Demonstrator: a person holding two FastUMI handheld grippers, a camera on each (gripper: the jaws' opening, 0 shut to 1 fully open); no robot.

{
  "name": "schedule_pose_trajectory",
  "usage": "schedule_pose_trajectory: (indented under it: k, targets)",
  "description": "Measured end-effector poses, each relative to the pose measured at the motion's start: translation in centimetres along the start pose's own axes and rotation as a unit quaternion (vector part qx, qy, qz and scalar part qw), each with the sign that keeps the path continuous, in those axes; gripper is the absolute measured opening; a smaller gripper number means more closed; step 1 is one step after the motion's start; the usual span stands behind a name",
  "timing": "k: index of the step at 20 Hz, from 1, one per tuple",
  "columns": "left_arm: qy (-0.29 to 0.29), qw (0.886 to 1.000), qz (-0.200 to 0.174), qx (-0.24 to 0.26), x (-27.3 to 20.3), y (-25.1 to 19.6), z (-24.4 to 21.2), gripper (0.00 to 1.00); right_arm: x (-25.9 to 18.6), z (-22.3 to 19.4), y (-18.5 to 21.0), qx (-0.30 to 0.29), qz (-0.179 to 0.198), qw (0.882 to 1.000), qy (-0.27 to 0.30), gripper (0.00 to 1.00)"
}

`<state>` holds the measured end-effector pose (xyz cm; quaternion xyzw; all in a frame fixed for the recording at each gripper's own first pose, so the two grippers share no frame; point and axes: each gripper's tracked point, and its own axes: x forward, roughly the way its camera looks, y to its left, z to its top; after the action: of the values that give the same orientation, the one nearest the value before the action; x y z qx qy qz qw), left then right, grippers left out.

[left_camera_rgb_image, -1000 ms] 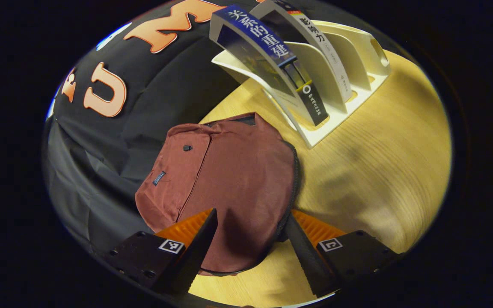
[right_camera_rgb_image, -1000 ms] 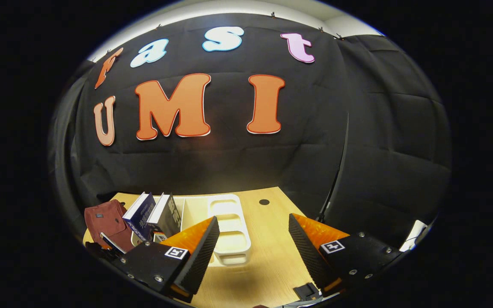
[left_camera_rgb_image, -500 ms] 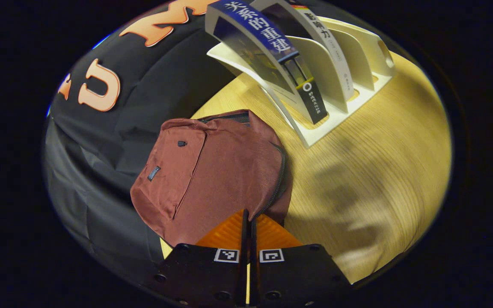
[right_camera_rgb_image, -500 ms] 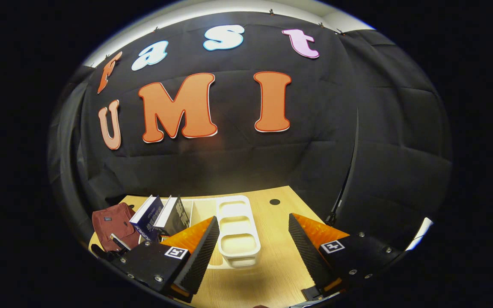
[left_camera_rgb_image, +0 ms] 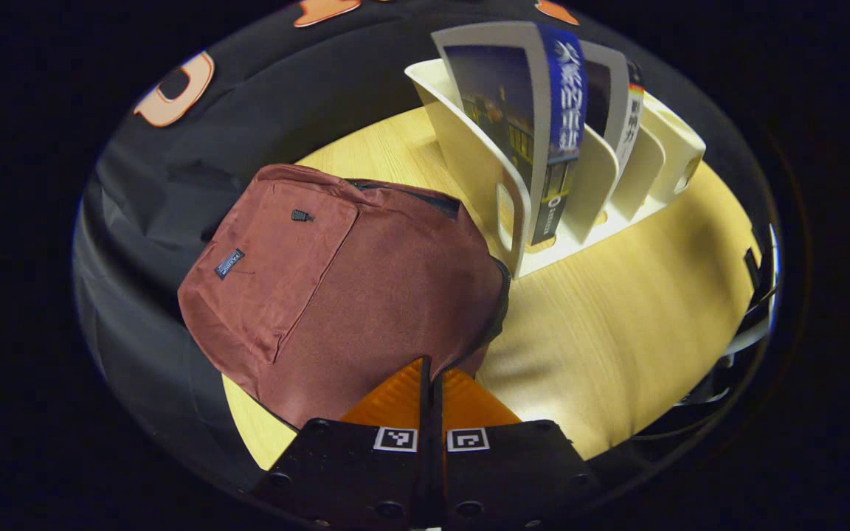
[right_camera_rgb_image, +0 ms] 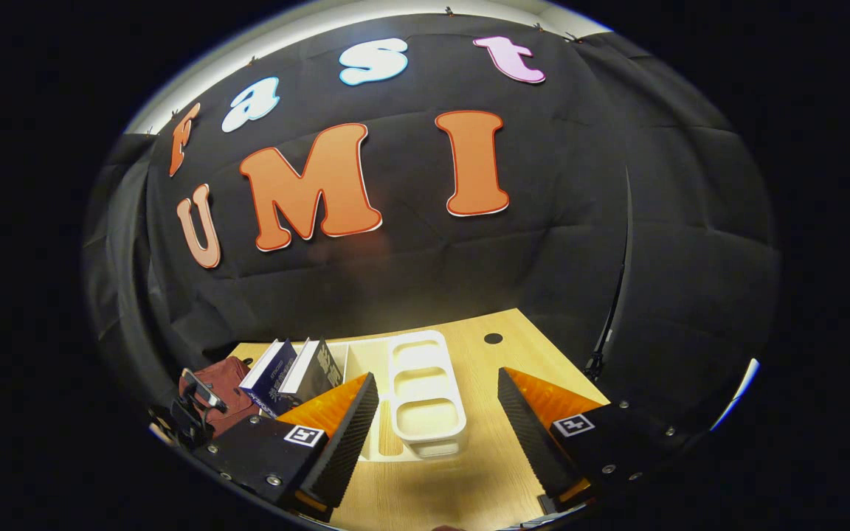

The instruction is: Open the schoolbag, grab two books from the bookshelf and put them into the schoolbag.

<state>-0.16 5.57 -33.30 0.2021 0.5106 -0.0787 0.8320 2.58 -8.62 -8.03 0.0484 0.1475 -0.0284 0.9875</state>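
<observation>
Light wooden table [left_camera_rgb_image: 617,324], black cloth wall [right_camera_rgb_image: 425,273]

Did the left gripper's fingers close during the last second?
Yes. The left gripper was spread wide across the schoolbag's near edge a second ago; now its fingers meet at the zipper there. What they pinch is hidden.

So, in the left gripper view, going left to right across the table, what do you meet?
Schoolbag → blue-spined book → second book → empty end slots of the bookshelf.
</observation>
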Motion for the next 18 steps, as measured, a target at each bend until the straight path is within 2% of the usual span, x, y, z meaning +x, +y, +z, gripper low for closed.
schedule_pose_trajectory:
  k: [3,7,10,14,18]
  targets:
    - [0.004,0.999,-0.048,0.012,-2.0,1.1,1.6,0.01,0.2,0.3,1.6,0.005,-0.001,1.000,-0.001,0.96]
    - [-0.009,0.994,-0.101,0.033,-5.8,4.0,4.1,0.01,-0.1,0.2,3.9,0.017,-0.035,0.999,-0.001,0.96]
    - [-0.029,0.990,-0.132,0.050,-8.8,7.5,6.8,0.01,-0.6,-0.5,7.1,0.041,-0.047,0.998,-0.004,0.97]
    - [-0.049,0.984,-0.152,0.073,-10.9,12.5,9.7,0.00,-1.5,-2.5,11.1,0.052,-0.055,0.997,0.006,0.96]
    - [-0.080,0.984,-0.128,0.098,-11.8,17.7,13.0,0.00,-2.4,-4.3,13.4,0.064,-0.060,0.996,0.032,0.97]
